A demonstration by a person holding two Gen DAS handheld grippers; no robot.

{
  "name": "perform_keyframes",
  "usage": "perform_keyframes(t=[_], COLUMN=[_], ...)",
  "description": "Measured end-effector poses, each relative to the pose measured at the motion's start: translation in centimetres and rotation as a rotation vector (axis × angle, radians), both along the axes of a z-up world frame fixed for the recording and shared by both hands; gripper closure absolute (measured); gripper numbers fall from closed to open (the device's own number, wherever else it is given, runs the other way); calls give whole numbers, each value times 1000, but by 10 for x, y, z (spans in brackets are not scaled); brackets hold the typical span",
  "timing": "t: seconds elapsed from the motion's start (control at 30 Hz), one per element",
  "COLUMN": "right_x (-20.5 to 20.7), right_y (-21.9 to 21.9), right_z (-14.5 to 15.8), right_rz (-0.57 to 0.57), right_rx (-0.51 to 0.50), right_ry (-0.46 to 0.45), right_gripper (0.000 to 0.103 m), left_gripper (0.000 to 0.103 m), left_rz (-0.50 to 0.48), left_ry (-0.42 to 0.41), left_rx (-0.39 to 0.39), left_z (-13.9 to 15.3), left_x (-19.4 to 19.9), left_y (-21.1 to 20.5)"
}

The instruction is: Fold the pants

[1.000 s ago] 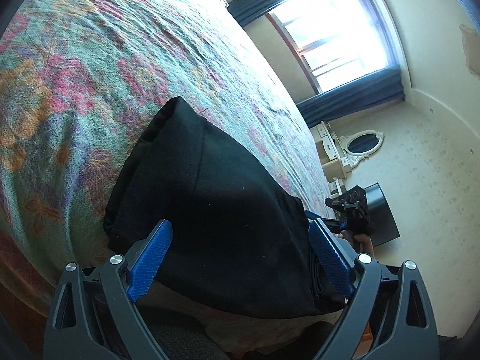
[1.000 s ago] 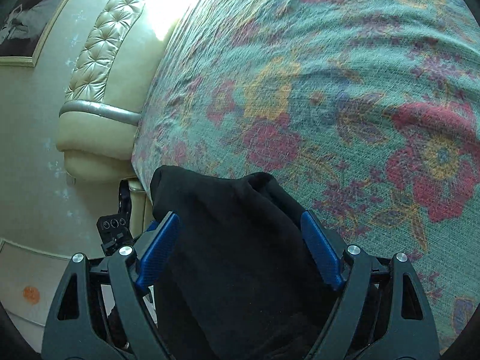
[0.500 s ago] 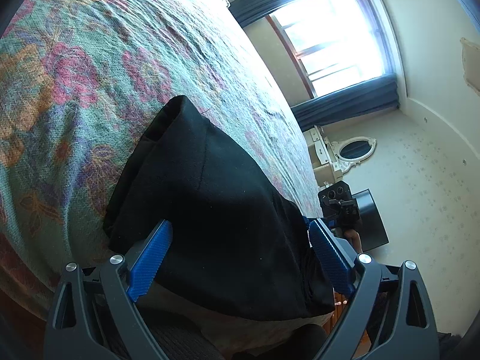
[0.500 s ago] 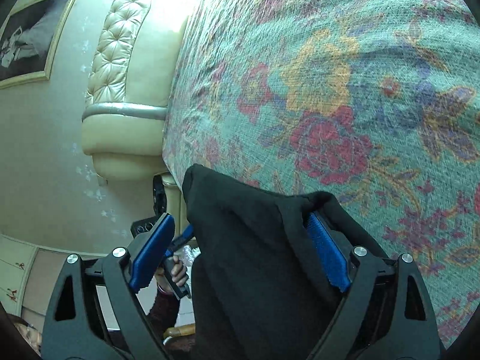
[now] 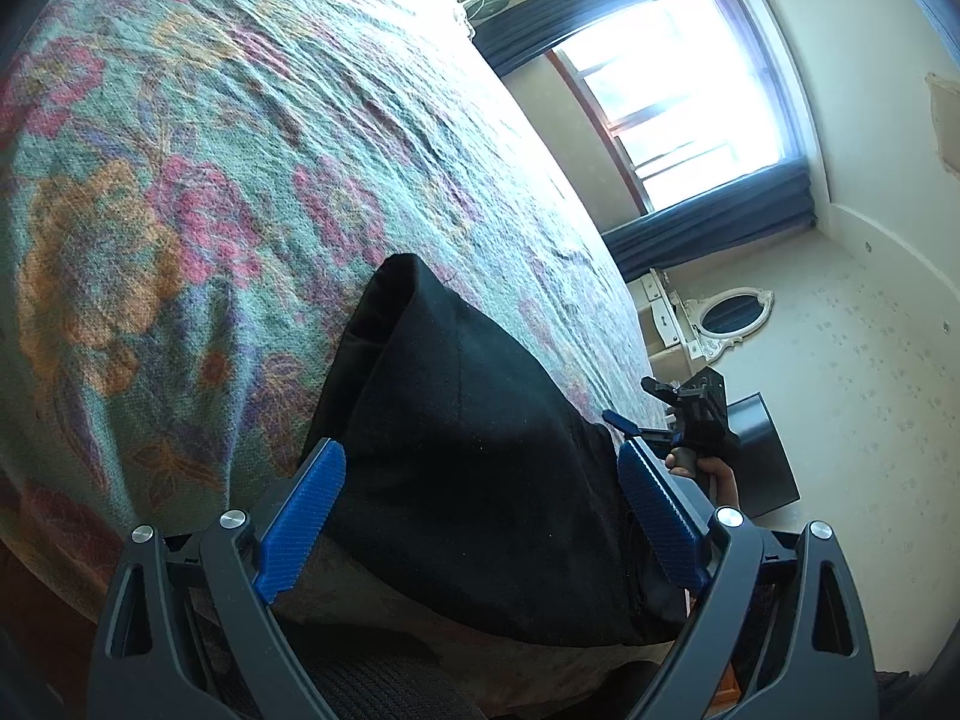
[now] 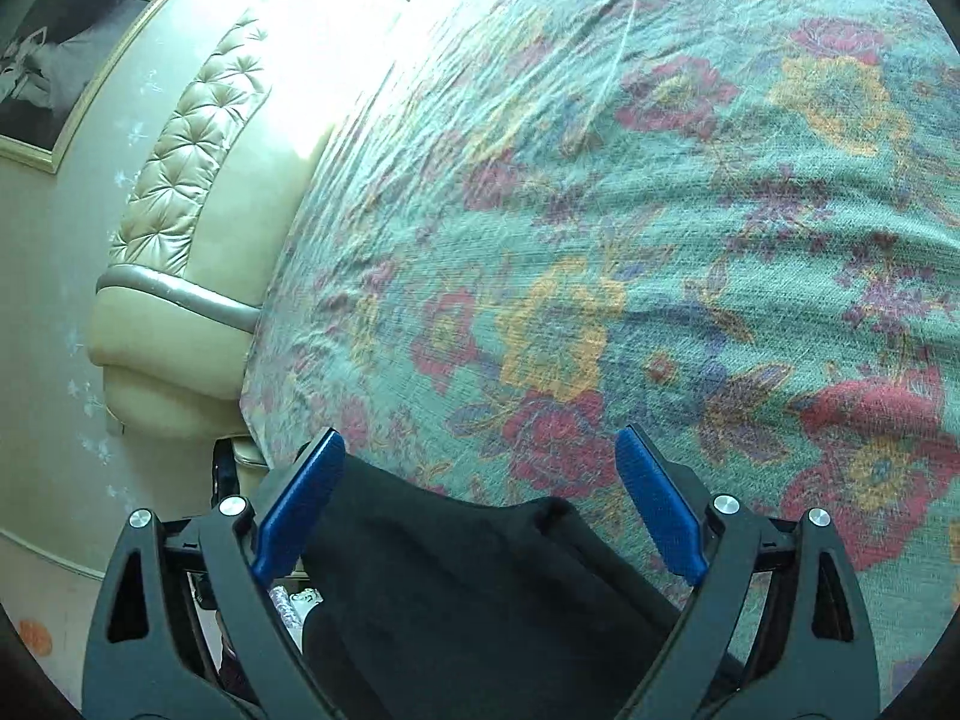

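On my left wrist feed the left gripper (image 5: 480, 516) has its blue pads (image 5: 300, 516) spread wide, gripping nothing — the black pants (image 5: 474, 468) lie between and beyond the fingers, but neither pad pinches the cloth. The pants are a dark, bunched heap at the near edge of the bed, on the floral bedspread (image 5: 180, 180), with one folded corner poking up toward the middle of the cover and the lower part draping over the mattress edge toward me.

Just past my left gripper's right-hand pad I can see the right gripper (image 5: 690, 414) from the side, with the operator's hand (image 5: 711, 477) on its handle, close beside the pants. Beyond the bed there is a bright window (image 5: 684, 96) with dark blue curtains (image 5: 714, 228), and a white oval-framed mirror (image 5: 729, 318) on the wall.

On my right wrist feed the right gripper (image 6: 480, 498) is likewise released, pads (image 6: 657, 504) far apart. The pants (image 6: 468, 600) fill the lower space between its fingers, a rumpled edge lying on the bedspread (image 6: 660, 210) just short of the fingertips. To the left I see a cream tufted headboard (image 6: 186, 162) and a framed picture (image 6: 66, 60) on the wall.
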State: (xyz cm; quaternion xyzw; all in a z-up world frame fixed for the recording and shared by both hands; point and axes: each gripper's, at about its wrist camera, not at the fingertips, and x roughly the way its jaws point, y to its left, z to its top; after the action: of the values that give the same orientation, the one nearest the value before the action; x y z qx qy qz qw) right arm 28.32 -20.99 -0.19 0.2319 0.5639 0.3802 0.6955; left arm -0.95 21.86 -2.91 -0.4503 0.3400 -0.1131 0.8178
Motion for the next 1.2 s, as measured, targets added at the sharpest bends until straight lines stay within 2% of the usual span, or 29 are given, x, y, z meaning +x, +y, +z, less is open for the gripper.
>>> perform_keyframes(t=[0.17,0.33,0.5,0.63,0.7,0.87,0.9,0.93,0.97,1.0,1.1,1.2], right_x=[-55,-116,-165,-192,-203,-221,-224,-225,-226,-228,-230,-234], right_y=[6,1,4,10,11,10,8,8,5,3,-10,-27], right_z=[14,6,-11,-24,-27,-21,-19,-18,-17,-15,-12,-6], right_rz=[66,79,87,96,94,94,92,91,83,70,39,-3], right_rx=[53,194,277,273,254,258,273,283,282,270,256,238], right_ry=[-34,44,124,168,166,147,150,149,141,127,96,57], right_gripper=[11,11,11,11,11,11,11,11,11,11,11,11], left_gripper=[12,12,6,6,6,6,12,49,66,75,79,85], left_rz=[-21,-147,-242,-283,-270,-161,-162,-177,-201,-212,-195,-178], left_ry=[27,66,92,61,96,120,135,163,213,241,248,191], left_rx=[10,-109,-86,-158,-112,-131,-103,-55,0,24,32,26], left_z=[-3,-27,-26,-20,-21,-22,-20,-20,-22,-25,-22,4], left_x=[16,44,60,63,65,62,62,62,65,67,64,62], left_y=[26,41,32,18,8,14,11,8,2,-2,-5,-12])
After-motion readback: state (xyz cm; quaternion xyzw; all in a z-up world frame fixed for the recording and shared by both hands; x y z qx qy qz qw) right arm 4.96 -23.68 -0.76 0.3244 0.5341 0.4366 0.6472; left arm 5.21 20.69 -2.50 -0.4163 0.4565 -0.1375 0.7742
